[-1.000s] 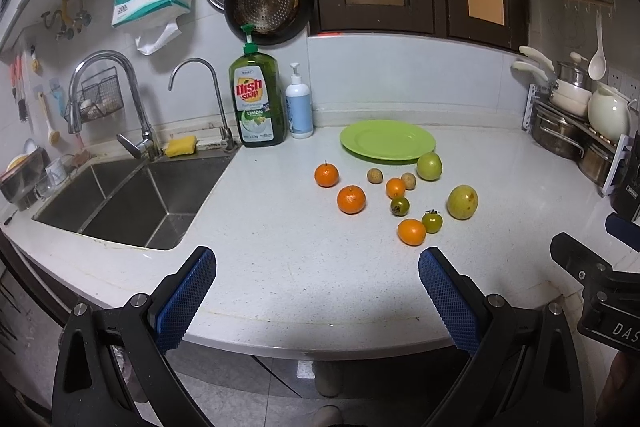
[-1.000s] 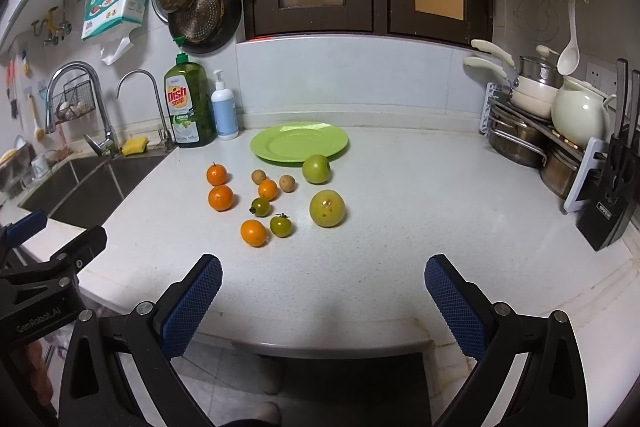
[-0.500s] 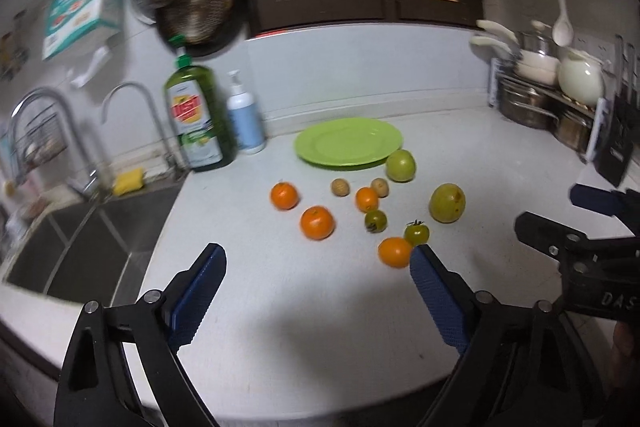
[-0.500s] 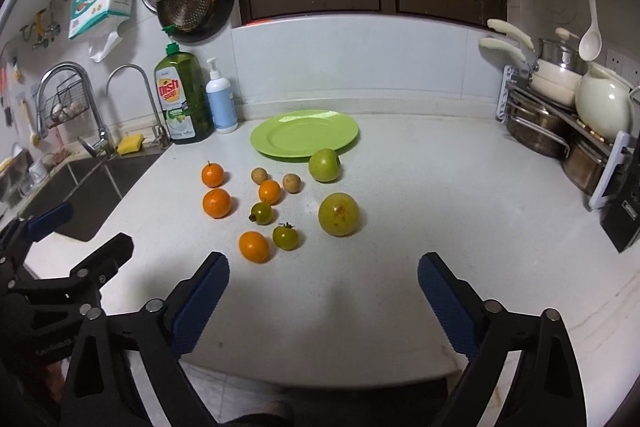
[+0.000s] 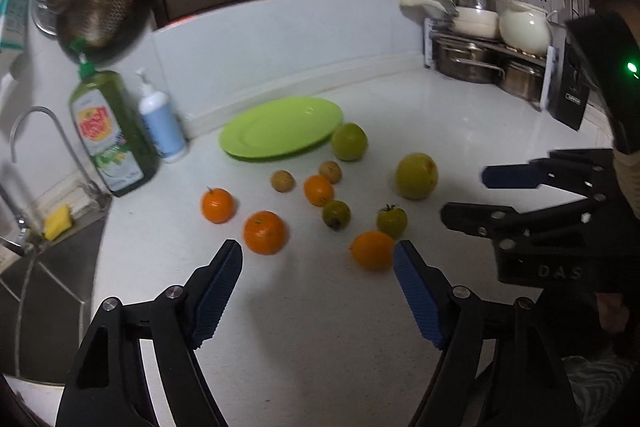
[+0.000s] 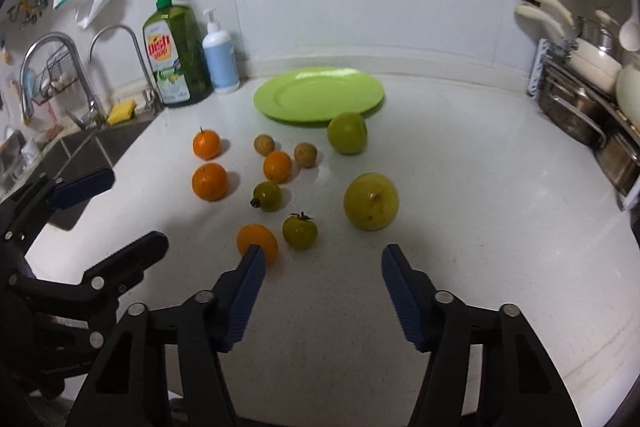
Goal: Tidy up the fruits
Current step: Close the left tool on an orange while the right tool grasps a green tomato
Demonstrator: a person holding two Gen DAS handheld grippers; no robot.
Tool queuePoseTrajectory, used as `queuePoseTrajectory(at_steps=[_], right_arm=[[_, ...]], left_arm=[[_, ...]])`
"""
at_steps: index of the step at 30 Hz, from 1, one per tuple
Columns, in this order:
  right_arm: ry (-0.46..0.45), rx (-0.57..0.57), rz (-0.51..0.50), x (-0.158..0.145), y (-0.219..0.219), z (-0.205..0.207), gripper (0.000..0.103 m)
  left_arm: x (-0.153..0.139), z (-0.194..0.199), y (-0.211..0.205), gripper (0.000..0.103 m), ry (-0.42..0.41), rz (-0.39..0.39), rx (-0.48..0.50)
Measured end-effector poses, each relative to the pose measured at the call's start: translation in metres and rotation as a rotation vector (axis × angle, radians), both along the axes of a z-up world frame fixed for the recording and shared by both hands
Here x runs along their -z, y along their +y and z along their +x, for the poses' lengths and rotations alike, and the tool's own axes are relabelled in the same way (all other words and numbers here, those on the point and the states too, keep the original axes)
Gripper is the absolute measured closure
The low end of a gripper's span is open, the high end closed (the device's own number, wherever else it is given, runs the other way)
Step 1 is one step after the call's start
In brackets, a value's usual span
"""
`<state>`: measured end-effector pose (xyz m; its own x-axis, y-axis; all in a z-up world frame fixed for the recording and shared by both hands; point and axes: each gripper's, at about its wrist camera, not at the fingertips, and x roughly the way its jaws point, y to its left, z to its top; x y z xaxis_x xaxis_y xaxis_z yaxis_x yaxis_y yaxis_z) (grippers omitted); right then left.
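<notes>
White countertop (image 6: 460,155) with loose fruit spread in front of an empty green plate (image 6: 319,94), which lies near the back wall. Just beside the plate's front rim sits a green apple (image 6: 347,133); nearer the camera lies a larger yellow-green fruit (image 6: 371,201). To their left are two small brown fruits (image 6: 264,144), two stemmed mandarins (image 6: 206,144) at the left edge of the group, a small orange (image 6: 277,167) in the middle, two green tomatoes (image 6: 300,231) and, nearest of all, a front orange (image 6: 257,242).

Left gripper (image 5: 318,259) — jaws partly apart and closing, nothing between the blue pads; it hangs over bare counter, with the front orange just beyond its right finger. Right gripper (image 6: 322,261) — jaws likewise partly apart and closing, empty; its left fingertip overlaps the front orange in the right wrist view, though contact cannot be told.

Surroundings: a green dish-soap bottle (image 6: 176,55) and a white pump bottle (image 6: 219,57) stand left of the plate by the sink (image 6: 80,151) and its taps; a rack of pots (image 5: 492,67) occupies the right corner. The fruit lies between both grippers and the plate, so the nearer pieces stand in the way of the farther ones.
</notes>
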<state>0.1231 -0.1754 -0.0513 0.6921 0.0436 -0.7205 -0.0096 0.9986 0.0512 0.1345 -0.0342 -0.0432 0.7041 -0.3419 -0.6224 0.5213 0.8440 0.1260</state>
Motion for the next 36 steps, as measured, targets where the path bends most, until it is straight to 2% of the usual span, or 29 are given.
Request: queuePoseTrajectory(at_steps=[5, 11, 16, 25, 36], right_arm=[[0.042, -0.105, 0.007, 0.014, -0.004, 0.021, 0.053], [0.061, -0.231, 0.018, 0.024, -0.009, 0.037, 0.055], [0.092, -0.309, 0.018, 0.036, -0.009, 0.050, 0.061], [0.116, -0.358, 0.008, 0.044, -0.009, 0.062, 0.062], [0.124, -0.404, -0.014, 0.047, -0.004, 0.067, 0.062]], left_arm=[[0.014, 0.011, -0.017, 0.035, 0.036, 0.022, 0.021], [0.032, 0.019, -0.031, 0.040, 0.080, 0.049, 0.025], [0.044, 0.025, -0.033, 0.045, 0.120, 0.036, 0.011], [0.052, 0.034, -0.037, 0.047, 0.152, -0.004, 0.022], [0.061, 0.043, -0.041, 0.055, 0.184, -0.021, 0.037]])
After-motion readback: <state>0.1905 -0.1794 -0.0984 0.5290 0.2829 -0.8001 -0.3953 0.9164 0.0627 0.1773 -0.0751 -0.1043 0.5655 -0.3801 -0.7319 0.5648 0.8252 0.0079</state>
